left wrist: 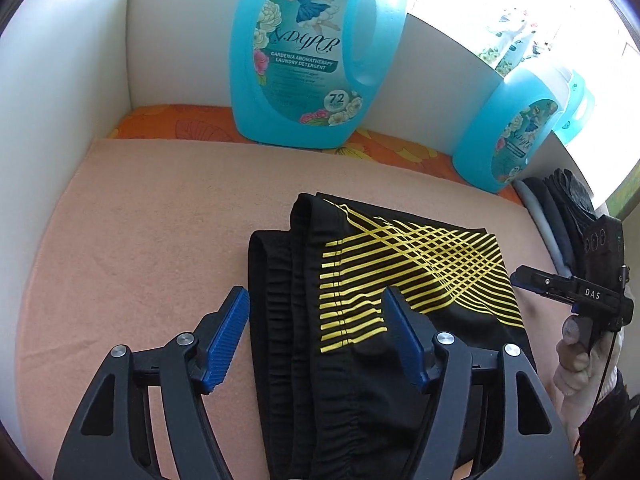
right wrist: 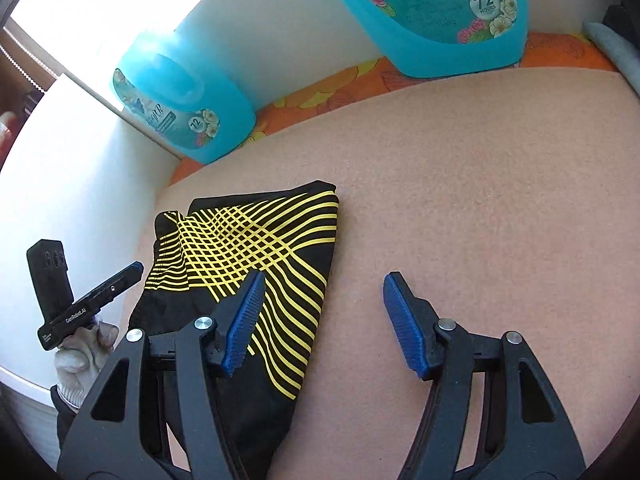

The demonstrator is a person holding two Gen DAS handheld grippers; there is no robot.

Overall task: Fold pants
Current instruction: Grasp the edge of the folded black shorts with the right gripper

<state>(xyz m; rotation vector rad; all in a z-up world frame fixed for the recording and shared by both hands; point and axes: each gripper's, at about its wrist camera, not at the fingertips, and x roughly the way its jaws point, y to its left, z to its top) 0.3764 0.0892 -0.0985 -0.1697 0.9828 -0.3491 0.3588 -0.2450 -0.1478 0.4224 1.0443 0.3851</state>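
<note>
On the peach-pink towel (left wrist: pixel 152 216) covering the counter, the black pants (left wrist: pixel 360 360) with yellow crossing stripes lie folded into a compact bundle, elastic waistband layers stacked along the left edge in my left wrist view. My left hand-held gripper (left wrist: pixel 316 304) hangs over the near part of the bundle, jaws spread wide, holding nothing; its right finger sits over the fabric, its left finger over bare towel beside the waistband. My right hand-held gripper (right wrist: pixel 324 292) is likewise spread wide and empty, its left finger over the striped corner, its right finger above plain towel.

Surroundings: one big blue detergent jug (left wrist: pixel 304 48) stands upright at the back on an orange floral cloth (left wrist: pixel 180 124), against a white wall (left wrist: pixel 52 92). A second blue jug (left wrist: pixel 508 136) stands to the right of it, near the corner. Both are well apart from the pants. Dark clothing (left wrist: pixel 560 208) is piled at the far right edge beside a grey-blue rolled item (right wrist: pixel 612 48). Nothing lies between the grippers and the bundle.
</note>
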